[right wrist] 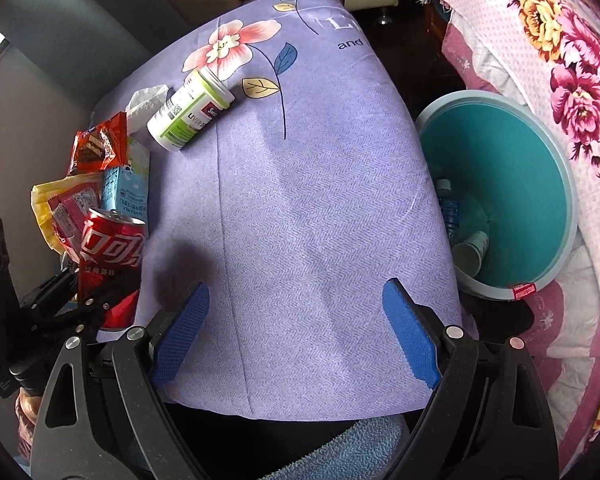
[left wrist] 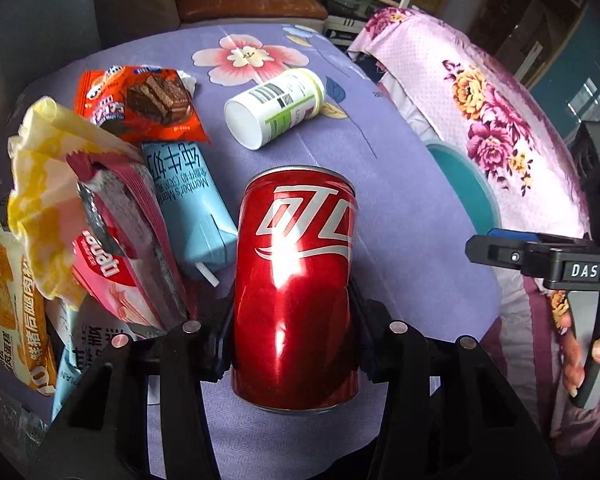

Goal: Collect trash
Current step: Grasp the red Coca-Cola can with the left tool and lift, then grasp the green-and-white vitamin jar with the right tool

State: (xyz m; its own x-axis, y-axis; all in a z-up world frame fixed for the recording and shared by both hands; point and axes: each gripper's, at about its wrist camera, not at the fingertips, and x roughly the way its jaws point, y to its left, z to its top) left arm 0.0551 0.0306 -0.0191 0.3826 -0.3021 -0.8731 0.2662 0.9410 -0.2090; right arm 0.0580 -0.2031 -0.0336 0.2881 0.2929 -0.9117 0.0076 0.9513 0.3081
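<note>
In the left wrist view we have the left gripper (left wrist: 294, 320) closed against both sides of a red cola can (left wrist: 296, 284), which stands upright at the centre of the frame on the purple floral cloth (left wrist: 400, 200); its wall looks slightly dented where the pads press. To the left of the can lie a light-blue milk carton (left wrist: 192, 208), a pink wafer wrapper (left wrist: 120, 264) and an orange chocolate wafer packet (left wrist: 140, 100). A white supplement bottle (left wrist: 276, 108) lies on its side above. In the right wrist view our right gripper (right wrist: 296, 332) hangs wide open over bare cloth, holding nothing. The teal bin (right wrist: 516, 184) sits at right, a paper cup (right wrist: 470, 256) inside.
</note>
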